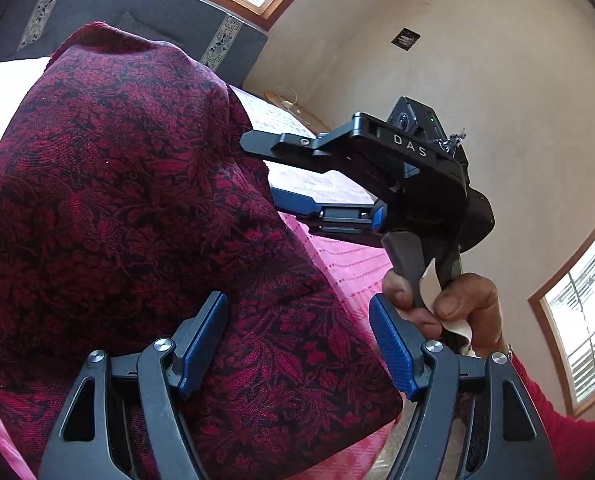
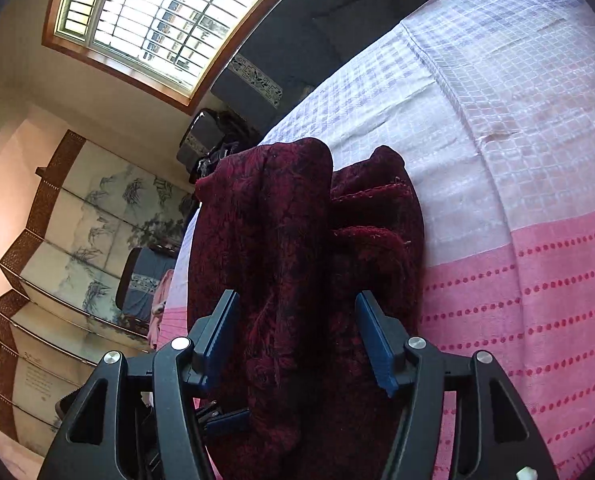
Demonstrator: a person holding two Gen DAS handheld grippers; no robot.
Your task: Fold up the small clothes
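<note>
Fingers of the left gripper stand wide apart, blue pads clear of the cloth, which bulges between and beyond them without being pinched; fingers of the right gripper are parted too, about halfway, with the dark red cloth lying in the gap and neither pad visibly pressing on it. So both look to have let go, or not yet taken hold; I judge this a release between folds.

From the right wrist camera the cloth is a heaped, doubled bundle at the middle of the view, running from six o'clock up towards twelve, with a stitched hem showing at about one o'clock; it rests on the bedspread, white checks above and pink dotted stripes towards four o'clock. From the left wrist camera the right gripper reaches in from three o'clock, its fingers at the cloth's edge, a hand on its trigger.

To do this step well, I would say: lay the bundle flat before gripping again; find the hem and take it at two corners, one per gripper; pinch only a single layer's edge, not the heap; lift just enough to clear, carry across, set edge on edge; smooth afterwards, since this patterned weave seems thick and likely to spring back.
</note>
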